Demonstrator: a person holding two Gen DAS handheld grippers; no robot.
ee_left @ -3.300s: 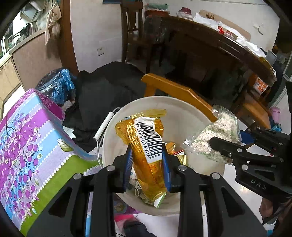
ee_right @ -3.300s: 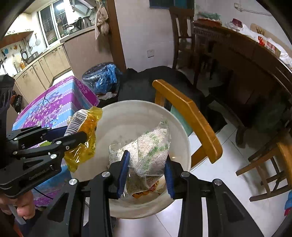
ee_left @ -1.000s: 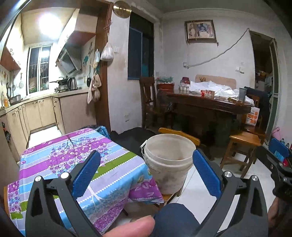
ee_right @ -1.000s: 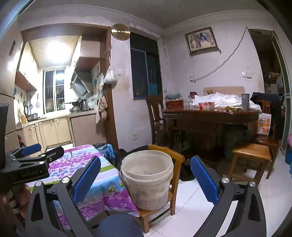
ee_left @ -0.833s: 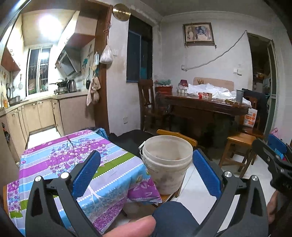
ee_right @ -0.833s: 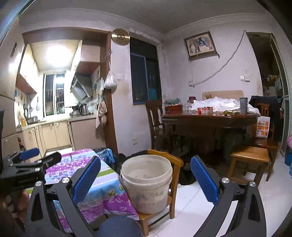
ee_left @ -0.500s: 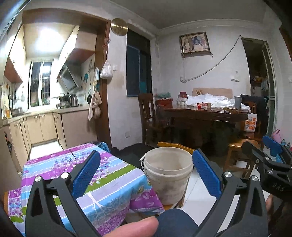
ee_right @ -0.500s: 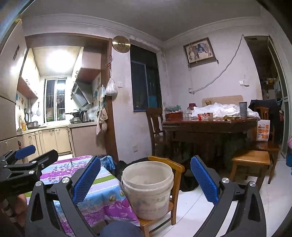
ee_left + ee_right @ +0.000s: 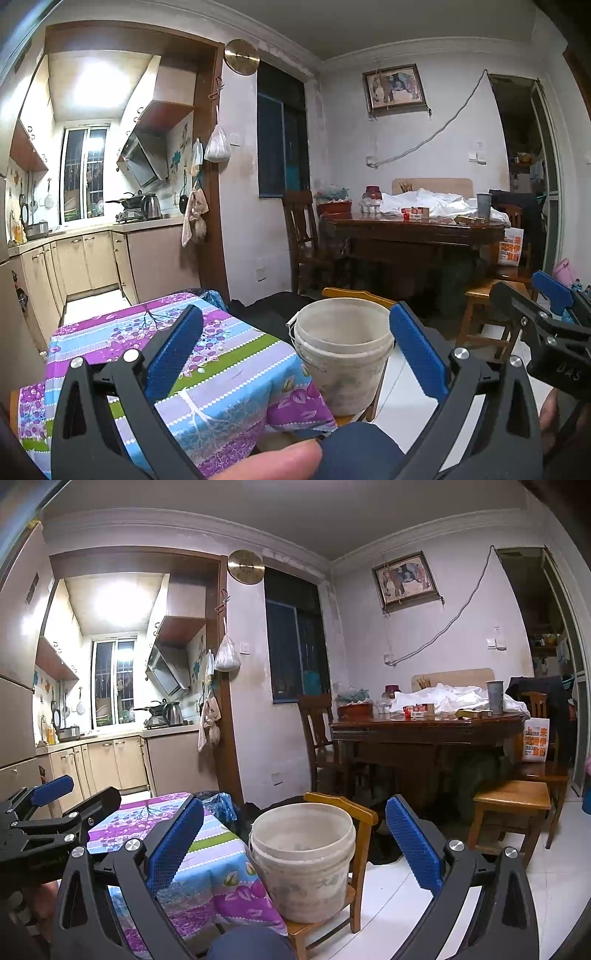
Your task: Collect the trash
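Note:
A worn white plastic bucket (image 9: 341, 352) (image 9: 303, 860) stands on a small wooden chair (image 9: 354, 834) beside the table; what lies inside it is hidden from this angle. My left gripper (image 9: 295, 354) is open and empty, held back from the bucket and level with it. My right gripper (image 9: 295, 843) is open too, with nothing between its blue pads. Each gripper shows at the edge of the other's view: the right gripper (image 9: 546, 325) on the right, the left gripper (image 9: 55, 808) on the left.
A table with a purple, blue and green floral cloth (image 9: 155, 354) (image 9: 207, 853) sits left of the bucket. A dark wooden dining table (image 9: 424, 731) with clutter, chairs and a stool (image 9: 511, 805) stand behind. The kitchen (image 9: 85, 229) opens at the left. A fingertip (image 9: 273, 461) shows at the bottom.
About three seconds ago both grippers were shut on wrappers over the bucket; now both are open, empty and drawn back. In the last second the views tilted slightly upward.

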